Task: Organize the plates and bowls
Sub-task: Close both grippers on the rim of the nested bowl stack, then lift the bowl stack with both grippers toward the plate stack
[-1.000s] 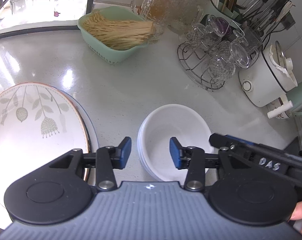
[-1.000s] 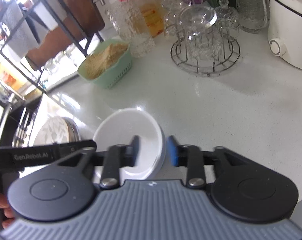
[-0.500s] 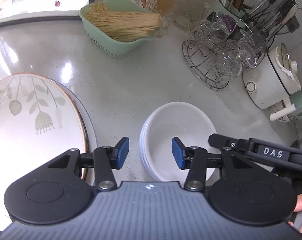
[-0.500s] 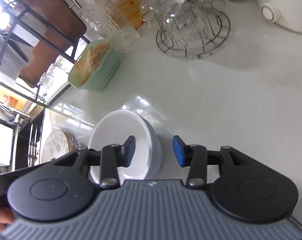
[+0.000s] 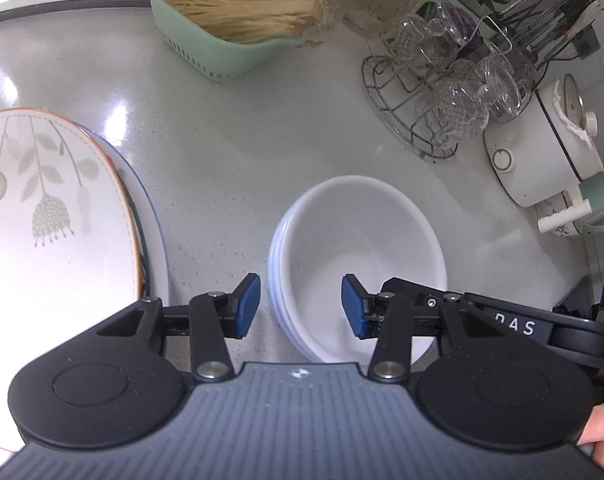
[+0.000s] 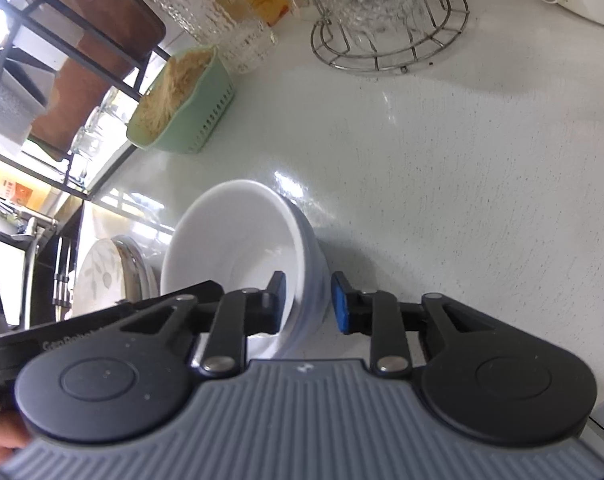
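The left claw (image 5: 300,306) straddles the near-left rim of the stacked white bowls (image 5: 362,248), its jaws closing, with one blue pad outside the wall and the other inside; neither pad presses yet. The right claw (image 6: 307,304) brackets the opposite rim, its jaws also closing, with the wall between the pads and a gap still showing on the outer side. The bowls sit on the pale bench (image 5: 230,152). Just left of them lies a stack of leaf-patterned plates (image 5: 42,208). Farther back stands a green basket of dry noodles (image 5: 238,20), and to the right a wire rack of upturned glasses (image 5: 442,92), then a white cooker (image 5: 542,160) near the wall.
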`<act>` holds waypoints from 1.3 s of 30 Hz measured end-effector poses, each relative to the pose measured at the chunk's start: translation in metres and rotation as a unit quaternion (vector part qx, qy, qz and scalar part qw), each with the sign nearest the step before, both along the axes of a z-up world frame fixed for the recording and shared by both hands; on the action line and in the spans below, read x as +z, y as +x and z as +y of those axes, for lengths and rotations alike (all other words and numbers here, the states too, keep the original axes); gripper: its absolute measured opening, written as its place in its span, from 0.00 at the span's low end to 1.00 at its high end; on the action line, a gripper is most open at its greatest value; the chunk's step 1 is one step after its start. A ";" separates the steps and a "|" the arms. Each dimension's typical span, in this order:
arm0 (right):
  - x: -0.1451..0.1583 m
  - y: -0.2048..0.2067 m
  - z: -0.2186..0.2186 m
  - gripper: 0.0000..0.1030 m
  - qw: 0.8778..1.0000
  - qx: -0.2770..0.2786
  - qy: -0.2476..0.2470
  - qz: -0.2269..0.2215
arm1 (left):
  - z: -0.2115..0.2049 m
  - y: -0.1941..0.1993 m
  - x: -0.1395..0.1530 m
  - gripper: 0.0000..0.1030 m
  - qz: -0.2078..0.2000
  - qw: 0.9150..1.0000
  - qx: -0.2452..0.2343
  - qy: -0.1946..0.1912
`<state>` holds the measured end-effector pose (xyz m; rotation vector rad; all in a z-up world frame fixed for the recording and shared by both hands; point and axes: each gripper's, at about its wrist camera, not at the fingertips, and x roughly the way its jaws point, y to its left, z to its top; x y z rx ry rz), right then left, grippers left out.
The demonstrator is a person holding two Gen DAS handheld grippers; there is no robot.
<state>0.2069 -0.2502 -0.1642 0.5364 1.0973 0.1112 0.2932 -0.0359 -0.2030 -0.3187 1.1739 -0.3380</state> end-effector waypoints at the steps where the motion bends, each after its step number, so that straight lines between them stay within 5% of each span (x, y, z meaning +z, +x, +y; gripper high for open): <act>1: -0.001 -0.001 0.000 0.25 1.000 -0.001 -0.001 -0.001 | 0.000 0.000 -0.002 0.45 0.002 1.000 0.000 0.000; 13: -0.001 0.000 0.007 0.17 1.000 -0.001 -0.020 -0.012 | 0.010 -0.003 -0.007 0.31 -0.008 0.999 0.022 -0.029; 32: 0.078 -0.023 0.028 0.17 0.999 -0.021 -0.029 -0.027 | 0.032 -0.034 0.083 0.31 -0.031 0.998 0.018 -0.047; 39: 0.094 -0.030 0.041 0.17 0.999 -0.024 -0.030 -0.033 | 0.047 -0.043 0.094 0.31 -0.023 0.998 0.026 -0.053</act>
